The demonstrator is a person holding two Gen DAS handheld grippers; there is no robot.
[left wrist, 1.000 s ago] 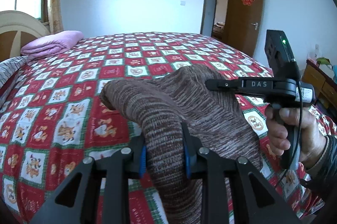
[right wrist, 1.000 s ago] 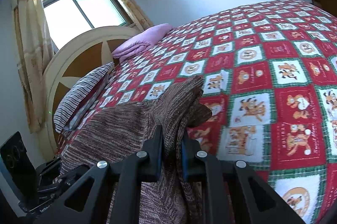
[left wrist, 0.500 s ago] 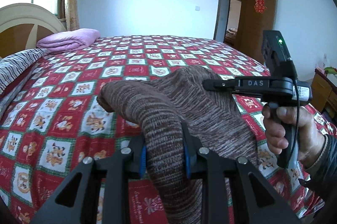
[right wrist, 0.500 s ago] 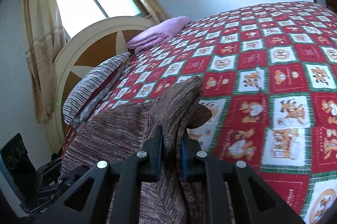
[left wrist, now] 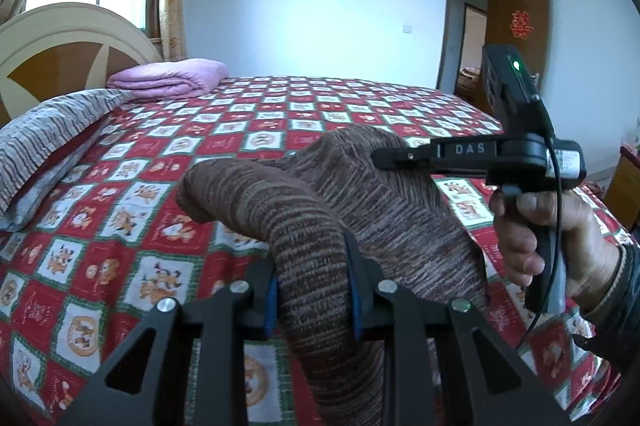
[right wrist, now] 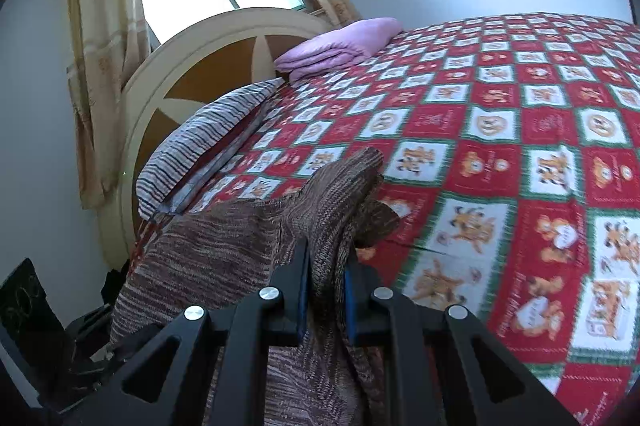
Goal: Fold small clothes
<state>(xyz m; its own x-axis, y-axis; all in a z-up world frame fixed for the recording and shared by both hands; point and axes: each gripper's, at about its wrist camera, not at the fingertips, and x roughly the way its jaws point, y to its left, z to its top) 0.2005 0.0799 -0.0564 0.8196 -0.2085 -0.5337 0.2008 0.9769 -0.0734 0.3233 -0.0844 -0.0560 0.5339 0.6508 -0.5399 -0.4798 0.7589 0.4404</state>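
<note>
A brown knitted garment (left wrist: 360,210) hangs in the air above the bed, stretched between my two grippers. My left gripper (left wrist: 313,290) is shut on one bunched end of it. My right gripper (right wrist: 326,286) is shut on the other end (right wrist: 332,194), and it also shows in the left wrist view (left wrist: 384,158) at the right, held by a hand, with its fingers clamped on the cloth. The garment's lower part drops out of view below both cameras.
The bed has a red, white and green patchwork quilt (left wrist: 280,114). A folded purple blanket (left wrist: 168,80) and a striped pillow (left wrist: 52,134) lie near the rounded headboard (right wrist: 208,66). An open door (left wrist: 516,38) and a wooden cabinet (left wrist: 624,182) stand at the right.
Both grippers have swung toward the headboard side with the garment still held between them; the window and headboard have come further into view.
</note>
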